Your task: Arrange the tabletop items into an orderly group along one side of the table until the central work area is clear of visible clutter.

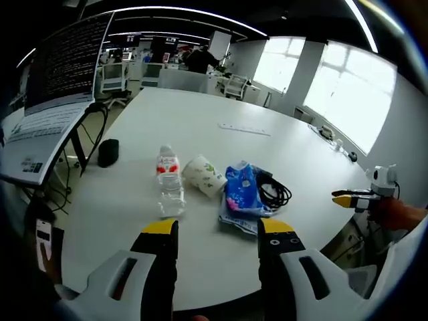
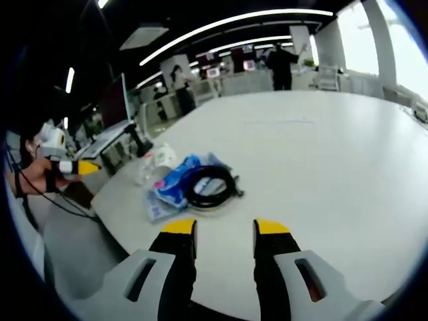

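Both claws, left claw [image 1: 217,235] and right claw [image 2: 225,234], are being held apart and empty; the water bottle [image 1: 169,179], centre frame, should be gripped mid-body and slid along the bench [image 1: 200,127]

No words can be read. The screen [image 1: 67,57] shows rows of tiny text, and the bottle [image 1: 169,175] label is probably too blurry.

A large white table [image 1: 221,107] stands in an open office. Bright windows [image 1: 348,87] line one wall, and long light strips [image 2: 234,20] cross the dark ceiling. Desks and chairs [image 1: 234,85] sit beyond, where a person [image 2: 281,65] stands.
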Demonstrator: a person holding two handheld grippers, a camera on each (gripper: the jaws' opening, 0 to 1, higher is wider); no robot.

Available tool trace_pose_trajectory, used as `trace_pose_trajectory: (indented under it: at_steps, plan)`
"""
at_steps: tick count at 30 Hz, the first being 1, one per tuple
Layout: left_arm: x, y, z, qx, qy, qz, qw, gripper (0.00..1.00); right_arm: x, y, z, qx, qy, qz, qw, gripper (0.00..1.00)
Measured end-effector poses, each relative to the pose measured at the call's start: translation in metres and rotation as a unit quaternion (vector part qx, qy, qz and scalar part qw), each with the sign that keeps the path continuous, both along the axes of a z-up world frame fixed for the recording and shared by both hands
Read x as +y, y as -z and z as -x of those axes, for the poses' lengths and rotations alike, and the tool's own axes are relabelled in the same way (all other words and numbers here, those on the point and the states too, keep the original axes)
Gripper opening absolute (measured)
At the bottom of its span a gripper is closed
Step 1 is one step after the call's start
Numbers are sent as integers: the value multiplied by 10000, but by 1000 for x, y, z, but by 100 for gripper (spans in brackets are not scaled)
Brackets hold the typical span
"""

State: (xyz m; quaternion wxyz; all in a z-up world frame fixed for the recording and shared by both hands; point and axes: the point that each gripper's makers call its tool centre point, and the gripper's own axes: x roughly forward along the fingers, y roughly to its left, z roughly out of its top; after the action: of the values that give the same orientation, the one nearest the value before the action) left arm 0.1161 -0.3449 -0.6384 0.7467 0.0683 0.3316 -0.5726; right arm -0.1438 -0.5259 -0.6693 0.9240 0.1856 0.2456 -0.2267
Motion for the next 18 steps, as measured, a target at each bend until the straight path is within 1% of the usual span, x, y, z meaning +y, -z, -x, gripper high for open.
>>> trace_pose_trajectory:
  at_steps: [4,7,13,18]
  plan:
    - [0,1,-1,-10,0,0,10000,47,0,-2,0,-9,-26,33,10000,31]
    - [1,0,-1,-22,6,-5,10000,47,0,-2,0,35,-67,81,9999,32]
    - [2,1,-1,-19,8,-4,10000,47,3,-1,1,93,-166,74,9998,41]
    - [4,5,-1,-10,23,-39,10000,47,5,2,3,138,-185,38,9997,44]
